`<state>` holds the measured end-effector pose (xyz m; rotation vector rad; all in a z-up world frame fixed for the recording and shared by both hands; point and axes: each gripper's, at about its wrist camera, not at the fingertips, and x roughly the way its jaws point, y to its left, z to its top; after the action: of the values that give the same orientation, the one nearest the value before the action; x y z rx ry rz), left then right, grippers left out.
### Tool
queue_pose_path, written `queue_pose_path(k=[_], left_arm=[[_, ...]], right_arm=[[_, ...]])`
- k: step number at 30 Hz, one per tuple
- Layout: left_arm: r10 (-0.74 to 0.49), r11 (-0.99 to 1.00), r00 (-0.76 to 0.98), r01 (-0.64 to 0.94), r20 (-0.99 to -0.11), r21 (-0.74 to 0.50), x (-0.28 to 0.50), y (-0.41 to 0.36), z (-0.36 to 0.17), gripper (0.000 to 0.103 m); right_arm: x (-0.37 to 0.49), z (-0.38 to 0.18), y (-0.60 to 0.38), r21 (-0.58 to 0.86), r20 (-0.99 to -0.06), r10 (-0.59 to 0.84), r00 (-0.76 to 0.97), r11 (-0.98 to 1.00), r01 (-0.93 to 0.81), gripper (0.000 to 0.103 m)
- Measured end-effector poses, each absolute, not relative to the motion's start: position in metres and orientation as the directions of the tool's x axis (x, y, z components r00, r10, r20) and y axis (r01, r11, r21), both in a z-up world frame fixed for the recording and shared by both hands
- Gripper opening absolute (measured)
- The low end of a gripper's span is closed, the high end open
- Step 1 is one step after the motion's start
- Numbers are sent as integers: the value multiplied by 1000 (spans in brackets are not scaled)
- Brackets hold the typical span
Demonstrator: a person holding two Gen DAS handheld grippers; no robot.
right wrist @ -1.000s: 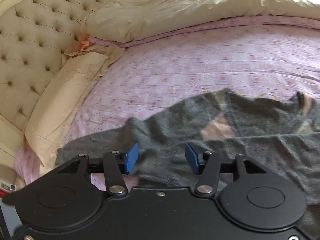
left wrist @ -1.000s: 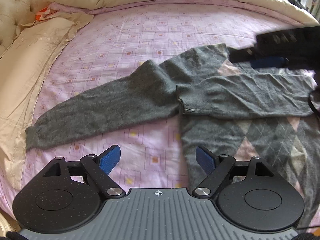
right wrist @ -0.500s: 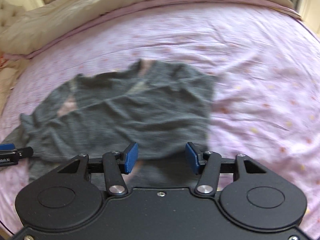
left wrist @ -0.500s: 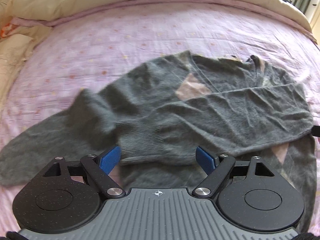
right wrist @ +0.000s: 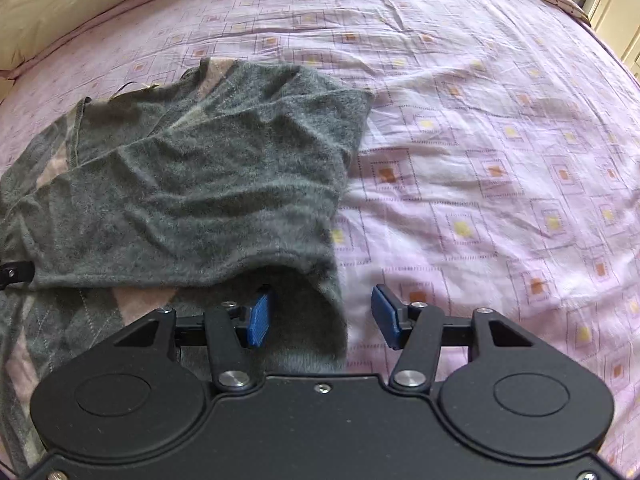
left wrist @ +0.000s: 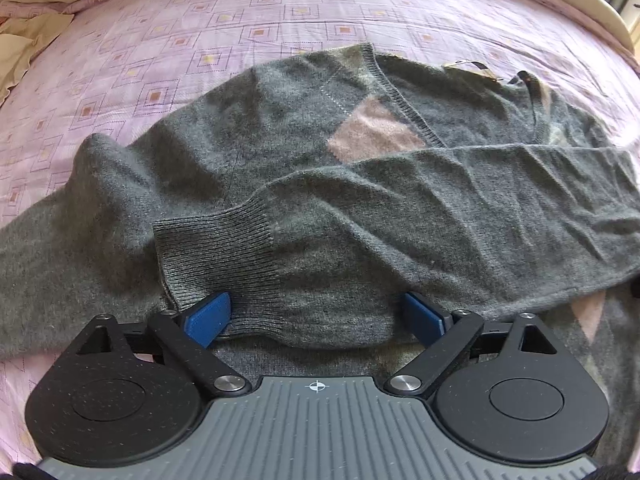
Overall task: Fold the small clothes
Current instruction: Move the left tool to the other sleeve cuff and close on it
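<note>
The right gripper (right wrist: 320,316) is positioned low over the bed, its blue pads (right wrist: 259,320) spread wide with nothing clamped between them. The right-hand edge of the grey sweater (right wrist: 192,184) lies between the pads, closer to the left pad. One sleeve (right wrist: 180,236) is folded across the sweater body, covering part of its pink argyle pattern. The sweater rests on a lilac bedsheet (right wrist: 500,160) printed with squares. A cream duvet (right wrist: 60,8) borders the far edge.
</note>
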<state>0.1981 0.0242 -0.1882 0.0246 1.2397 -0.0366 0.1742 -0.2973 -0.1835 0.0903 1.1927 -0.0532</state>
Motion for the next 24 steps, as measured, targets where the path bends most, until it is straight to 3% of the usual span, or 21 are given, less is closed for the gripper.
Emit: queue_pose_path(k=[6, 18, 21, 23, 24], left_arm=[[-2, 1000, 327, 29, -945, 8, 205, 19, -190, 103], [5, 1000, 397, 6, -918, 8, 193, 17, -187, 103], [-17, 1000, 395, 17, -919, -11, 188, 22, -182, 101], [-29, 1000, 403, 15, -915, -25, 181, 28, -176, 88], [-35, 999, 408, 8, -912, -35, 178, 33, -173, 88]], right_arm=[[171, -191, -341, 54, -921, -52, 385, 965, 258, 66], [158, -190, -336, 25, -947, -45, 317, 977, 214, 84], [146, -185, -336, 26, -950, -47, 308, 974, 227, 85], [138, -179, -333, 29, -950, -43, 309, 974, 223, 89], [135, -176, -332, 34, -948, -38, 315, 975, 220, 92]])
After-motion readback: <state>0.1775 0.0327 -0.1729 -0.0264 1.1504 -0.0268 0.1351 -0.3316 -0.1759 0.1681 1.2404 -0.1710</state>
